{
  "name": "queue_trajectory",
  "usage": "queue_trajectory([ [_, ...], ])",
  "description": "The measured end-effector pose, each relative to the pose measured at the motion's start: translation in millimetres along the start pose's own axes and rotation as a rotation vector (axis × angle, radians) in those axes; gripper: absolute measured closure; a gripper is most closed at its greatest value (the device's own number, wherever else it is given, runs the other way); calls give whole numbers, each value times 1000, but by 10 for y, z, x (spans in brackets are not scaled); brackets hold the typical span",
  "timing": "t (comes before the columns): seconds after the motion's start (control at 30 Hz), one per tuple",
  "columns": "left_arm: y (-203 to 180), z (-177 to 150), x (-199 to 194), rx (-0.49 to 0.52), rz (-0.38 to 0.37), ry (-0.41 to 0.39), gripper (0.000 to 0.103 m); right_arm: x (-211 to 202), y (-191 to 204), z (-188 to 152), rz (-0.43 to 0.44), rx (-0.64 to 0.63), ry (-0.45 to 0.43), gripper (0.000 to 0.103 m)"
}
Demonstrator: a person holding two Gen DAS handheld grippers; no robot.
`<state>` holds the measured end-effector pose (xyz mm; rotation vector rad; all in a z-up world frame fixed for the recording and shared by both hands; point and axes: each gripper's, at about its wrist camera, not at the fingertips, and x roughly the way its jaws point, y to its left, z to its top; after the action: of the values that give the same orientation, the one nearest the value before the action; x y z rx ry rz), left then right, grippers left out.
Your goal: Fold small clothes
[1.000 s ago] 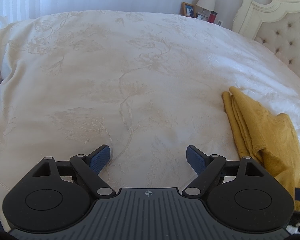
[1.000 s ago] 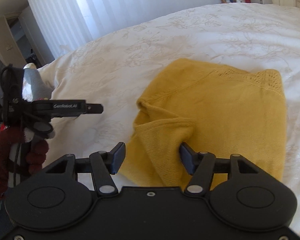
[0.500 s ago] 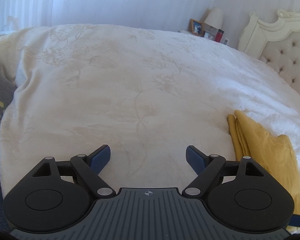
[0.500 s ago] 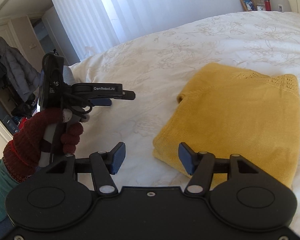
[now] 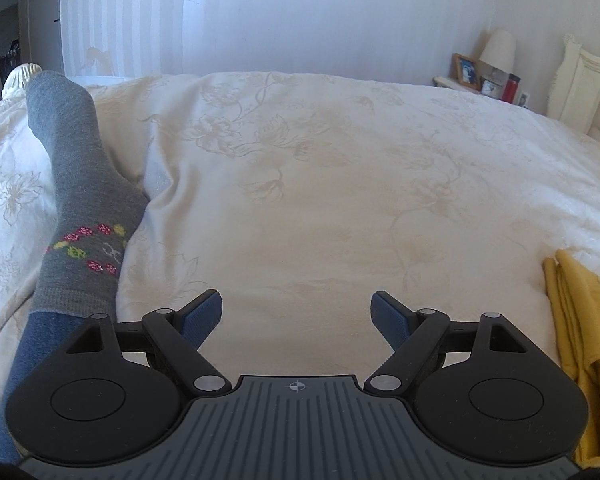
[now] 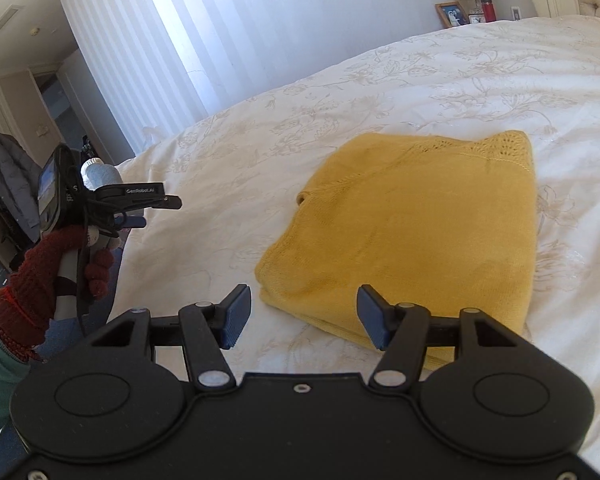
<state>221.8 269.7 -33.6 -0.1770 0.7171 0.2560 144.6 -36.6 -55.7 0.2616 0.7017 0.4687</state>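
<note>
The right gripper (image 6: pixel 302 318) has let go of the folded yellow sweater (image 6: pixel 416 236); both jaws are open and empty. The left gripper (image 5: pixel 297 316) now faces a grey sock (image 5: pixel 85 216).

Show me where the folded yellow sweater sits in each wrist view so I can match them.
Left wrist view: yellow sweater at the right edge, cut off by the frame, lying on the bedspread.
Right wrist view: the sweater fills the centre-right, just ahead of the right hand-held gripper.
Shared landmark: the picture frame on the nightstand.
</note>
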Motion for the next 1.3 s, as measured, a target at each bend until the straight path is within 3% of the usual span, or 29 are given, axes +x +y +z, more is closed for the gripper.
queue_trajectory([
  [0.3,210,-12,-379,113,108,15,21,-248,-421,-38,-68,77,-70,38],
  [0.37,258,-13,-489,109,93,22,21,-278,-487,-42,-68,89,-79,39],
  [0.5,146,-15,-618,83,-71,56,21,-282,-596,-2,-67,103,-92,39],
  [0.73,-698,-243,-648,153,-402,140,21,-211,-832,181,-80,161,-130,38],
  [1.0,-1509,-398,-495,213,-574,144,21,-52,-866,415,-110,116,-161,38],
  [1.1,-1710,-470,-380,235,-576,134,21,59,-845,516,-88,101,-171,38],
  [1.3,-1655,-779,57,263,-407,284,23,368,-823,691,-55,55,-137,38],
])
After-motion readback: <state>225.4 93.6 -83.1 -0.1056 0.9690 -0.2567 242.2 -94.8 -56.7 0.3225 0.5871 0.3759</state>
